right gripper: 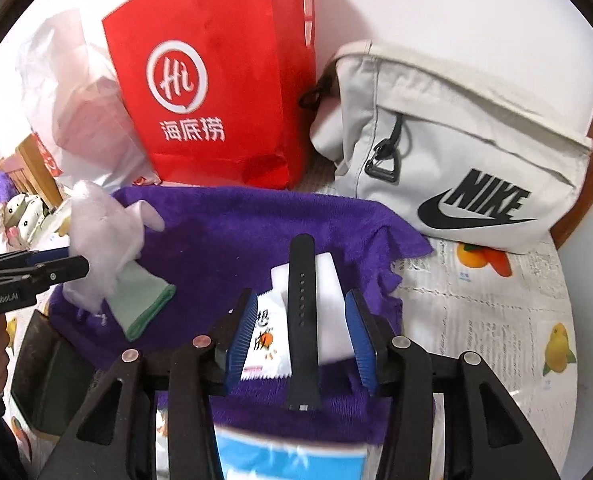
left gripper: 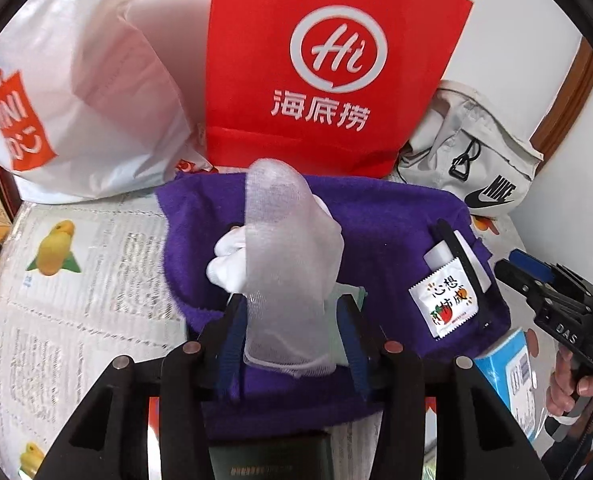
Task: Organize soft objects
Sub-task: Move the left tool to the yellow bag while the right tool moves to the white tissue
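Observation:
A purple towel (left gripper: 376,216) lies spread on the newspaper-covered table. On it, a white mesh sleeve (left gripper: 284,264) stands up between the fingers of my left gripper (left gripper: 292,332), whose jaws are apart with a gap on each side. A white cloth (left gripper: 232,256) and a pale green cloth (right gripper: 144,300) lie beside it. My right gripper (right gripper: 302,340) is open over a black watch strap (right gripper: 302,320), a white block (right gripper: 332,320) and a small printed sachet (right gripper: 264,340), all resting on the towel (right gripper: 236,232).
At the back stand a red paper bag (left gripper: 328,68), a white plastic bag (left gripper: 80,100) and a grey Nike bag (right gripper: 456,152). A blue-and-white box (left gripper: 516,376) lies near the towel's front edge. A hand (left gripper: 568,384) holds the right gripper.

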Demonstrator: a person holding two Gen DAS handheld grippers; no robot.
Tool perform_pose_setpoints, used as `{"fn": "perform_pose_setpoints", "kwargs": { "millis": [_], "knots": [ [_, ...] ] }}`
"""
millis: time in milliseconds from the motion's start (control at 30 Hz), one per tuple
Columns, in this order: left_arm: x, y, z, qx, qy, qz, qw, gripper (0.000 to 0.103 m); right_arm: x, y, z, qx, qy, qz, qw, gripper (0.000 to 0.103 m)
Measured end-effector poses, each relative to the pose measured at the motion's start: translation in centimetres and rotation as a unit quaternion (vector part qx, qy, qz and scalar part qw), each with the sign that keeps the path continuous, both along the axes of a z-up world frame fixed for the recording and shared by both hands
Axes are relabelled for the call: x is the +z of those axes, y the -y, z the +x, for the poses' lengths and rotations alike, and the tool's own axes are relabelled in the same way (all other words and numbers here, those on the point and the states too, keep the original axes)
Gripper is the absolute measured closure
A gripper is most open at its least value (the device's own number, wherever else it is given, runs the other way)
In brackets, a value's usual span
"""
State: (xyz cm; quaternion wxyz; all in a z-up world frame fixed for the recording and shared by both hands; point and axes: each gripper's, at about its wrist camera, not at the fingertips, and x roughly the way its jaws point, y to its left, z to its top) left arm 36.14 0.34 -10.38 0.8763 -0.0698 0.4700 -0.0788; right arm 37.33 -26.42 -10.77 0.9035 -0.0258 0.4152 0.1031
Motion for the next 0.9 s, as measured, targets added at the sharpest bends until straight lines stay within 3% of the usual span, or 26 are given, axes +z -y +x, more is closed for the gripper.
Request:
{"fn": "perform_pose_setpoints", "kwargs": {
  "millis": [133, 267, 467, 733, 900],
  "knots": [
    [1.5, -0.8, -1.9, 0.012, 0.016, -0.01, 0.9998, 0.059, 1.5, 0.3, -3.1, 0.004, 0.035, 0.03, 0.999, 0.043],
    [2.9, -1.2, -4.4, 0.016, 0.034, -0.009, 0.9993, 0.059, 2.5, 0.9, -6.2, -0.001, 0.045, 0.057, 0.997, 0.042],
    [3.9, -1.4, -8.4, 0.019, 0.042, -0.009, 0.9989, 0.059, 3.2, 0.2, -12.0, -0.002, 0.054, 0.054, 0.997, 0.042],
    [3.6, -1.8, -13.2, 0.011, 0.036, -0.013, 0.9992, 0.058, 1.3, -2.4, -18.2, 0.016, 0.02, 0.047, 0.999, 0.041],
    [2.8, -2.6, -15.8, 0.01, 0.028, -0.02, 0.9993, 0.056, -1.1, -4.4, -19.9, 0.032, -0.011, 0.045, 0.998, 0.038]
  ]
}}
